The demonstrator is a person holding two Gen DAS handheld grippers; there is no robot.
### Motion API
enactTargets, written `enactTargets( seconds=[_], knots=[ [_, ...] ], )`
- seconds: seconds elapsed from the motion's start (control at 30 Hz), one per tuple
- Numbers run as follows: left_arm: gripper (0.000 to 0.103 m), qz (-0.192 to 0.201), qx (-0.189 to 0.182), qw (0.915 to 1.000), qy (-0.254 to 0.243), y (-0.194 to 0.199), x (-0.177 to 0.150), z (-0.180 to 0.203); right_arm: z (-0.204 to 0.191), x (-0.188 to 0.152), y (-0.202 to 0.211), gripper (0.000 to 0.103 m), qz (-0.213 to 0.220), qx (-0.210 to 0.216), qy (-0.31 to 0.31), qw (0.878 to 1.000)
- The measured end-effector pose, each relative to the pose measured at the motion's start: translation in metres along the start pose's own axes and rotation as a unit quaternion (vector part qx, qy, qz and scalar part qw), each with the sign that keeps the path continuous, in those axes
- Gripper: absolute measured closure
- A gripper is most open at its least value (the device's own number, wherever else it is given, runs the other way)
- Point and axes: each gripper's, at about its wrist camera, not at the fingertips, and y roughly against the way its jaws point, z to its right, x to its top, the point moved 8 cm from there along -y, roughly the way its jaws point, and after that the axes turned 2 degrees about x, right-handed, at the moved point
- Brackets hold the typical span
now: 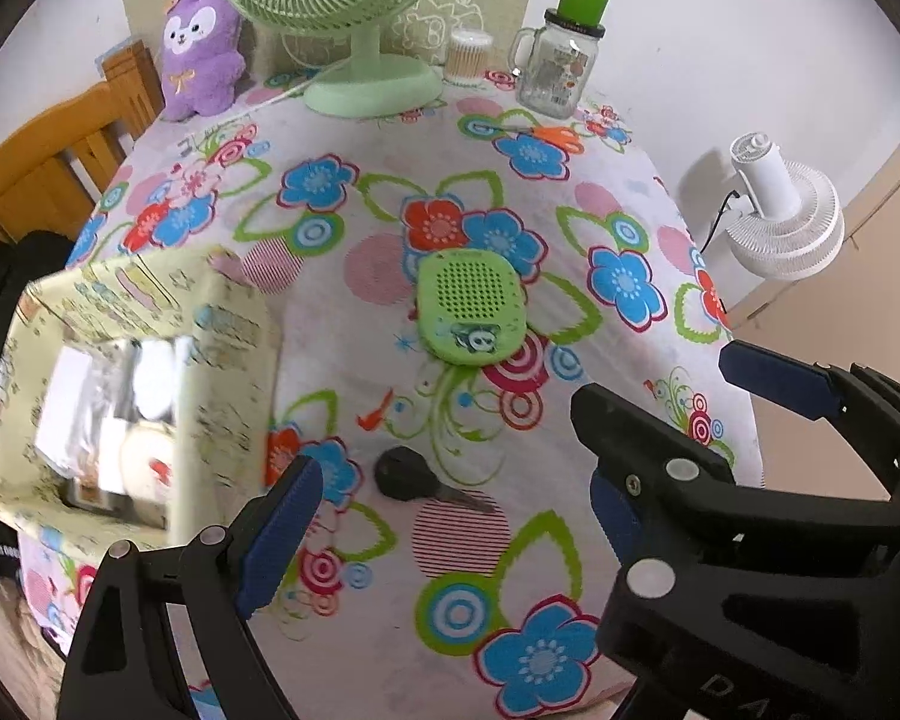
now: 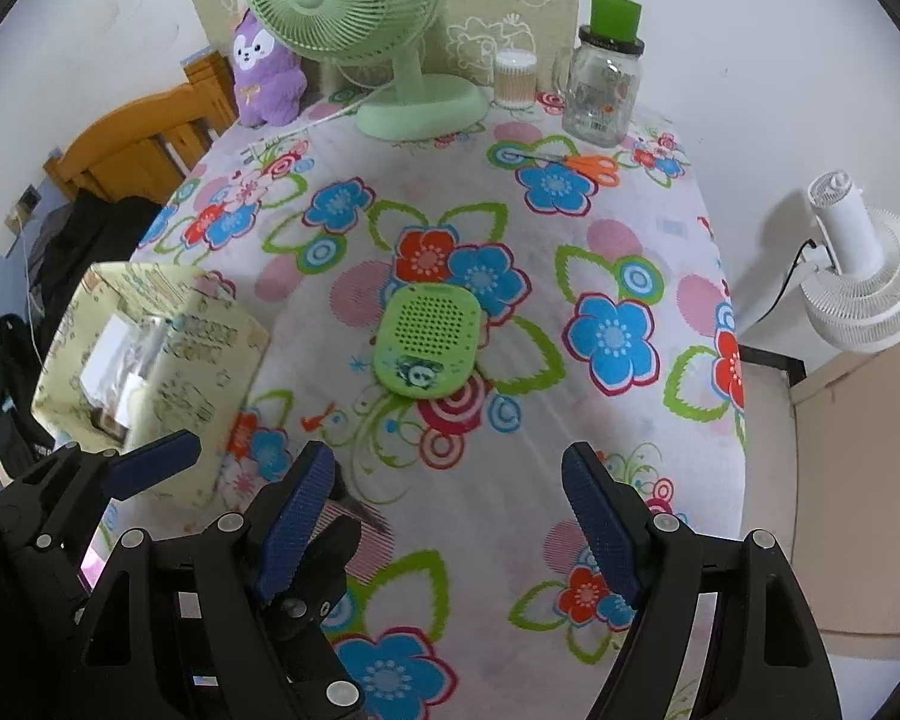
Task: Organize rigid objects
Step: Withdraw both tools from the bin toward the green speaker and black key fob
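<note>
Key [image 1: 417,480] lies between the gaping, empty left hand-held gripper [image 1: 450,498] fingers.

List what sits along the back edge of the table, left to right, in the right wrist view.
Purple plush toy → green desk fan → cotton swab tub → glass jar with green lid.
</note>
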Motion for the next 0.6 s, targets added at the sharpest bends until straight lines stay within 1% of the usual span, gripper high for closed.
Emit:
enactTargets(
  seconds=[0.3,0.43,0.6],
  knots=[
    [0.011,-0.009,0.017,0.9998,0.002,-0.03,-0.022,0.007,0.022,-0.019,-0.028,0.022,-0.015,0.004,0.011,1.0],
    [0.011,-0.015,0.02,0.9996,0.01,-0.042,-0.031,0.005,0.025,-0.028,-0.039,0.022,-0.024,0.006,0.022,0.999],
    [0.011,-0.019,0.035,0.999,0.022,-0.054,-0.037,-0.002,0.025,-0.039,-0.053,0.022,-0.038,0.008,0.033,0.999]
  ],
)
